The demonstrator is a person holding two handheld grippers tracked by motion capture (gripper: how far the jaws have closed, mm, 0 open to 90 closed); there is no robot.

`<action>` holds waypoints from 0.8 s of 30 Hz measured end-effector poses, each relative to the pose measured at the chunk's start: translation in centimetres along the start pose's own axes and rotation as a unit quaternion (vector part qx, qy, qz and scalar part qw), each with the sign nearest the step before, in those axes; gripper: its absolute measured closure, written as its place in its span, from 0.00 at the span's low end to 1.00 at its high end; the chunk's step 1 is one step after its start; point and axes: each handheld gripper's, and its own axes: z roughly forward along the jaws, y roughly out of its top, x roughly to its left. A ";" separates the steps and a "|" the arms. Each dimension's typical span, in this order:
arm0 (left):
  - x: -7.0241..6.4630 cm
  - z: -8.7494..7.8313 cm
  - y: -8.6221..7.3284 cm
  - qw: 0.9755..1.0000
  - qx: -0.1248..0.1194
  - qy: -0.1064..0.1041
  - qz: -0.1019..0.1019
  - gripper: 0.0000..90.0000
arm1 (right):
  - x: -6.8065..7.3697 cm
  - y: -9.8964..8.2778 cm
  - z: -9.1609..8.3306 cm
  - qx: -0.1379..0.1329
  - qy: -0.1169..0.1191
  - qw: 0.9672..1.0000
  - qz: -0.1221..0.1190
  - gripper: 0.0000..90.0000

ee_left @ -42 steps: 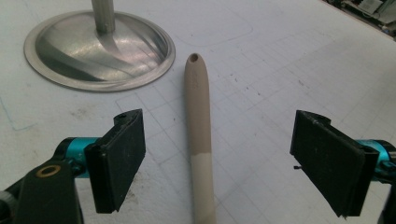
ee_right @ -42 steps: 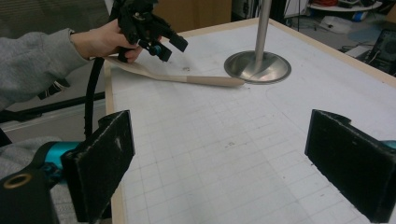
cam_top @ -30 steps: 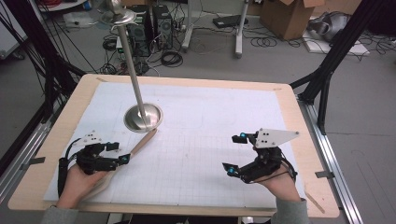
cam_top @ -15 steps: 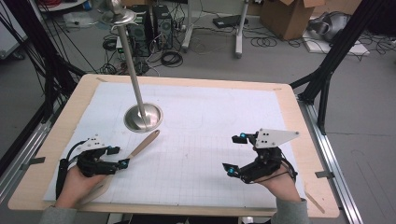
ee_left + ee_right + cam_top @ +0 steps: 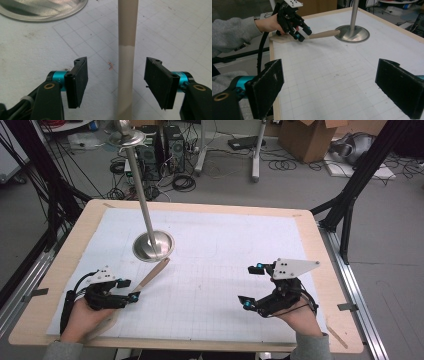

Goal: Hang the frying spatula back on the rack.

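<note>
Wooden spatula (image 5: 150, 279) lies flat on the white gridded mat (image 5: 210, 270) of the tabletop (image 5: 320, 250), its handle tip just beside the round steel base of the metal stand (image 5: 153, 246). Left of that stand and nearer the person, the left gripper (image 5: 131, 290) straddles the handle; its jaws have just been closing, with the handle between the pads and gaps on both sides. Well to the stand's right, the right gripper (image 5: 251, 286) hovers, jaws wide apart, holding nothing.

Pale wooden spatula handle (image 5: 127, 50): smooth, matt. Round silver metal stand base (image 5: 153, 245): brushed, glossy. White gridded paper sheet (image 5: 210, 270): matt, scuffed. Light plywood tabletop (image 5: 327, 285): matt.
</note>
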 end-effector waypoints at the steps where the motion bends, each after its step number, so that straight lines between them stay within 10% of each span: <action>1: 0.0 0.0 0.0 1.000 0.005 -0.002 0.004 0.42 | 0.0 0.0 0.0 0.000 0.000 1.000 0.000 0.08; 24: -0.5 0.4 0.0 0.999 0.029 0.010 0.022 0.70 | 0.1 0.0 0.0 0.002 -0.001 1.000 -0.004 0.08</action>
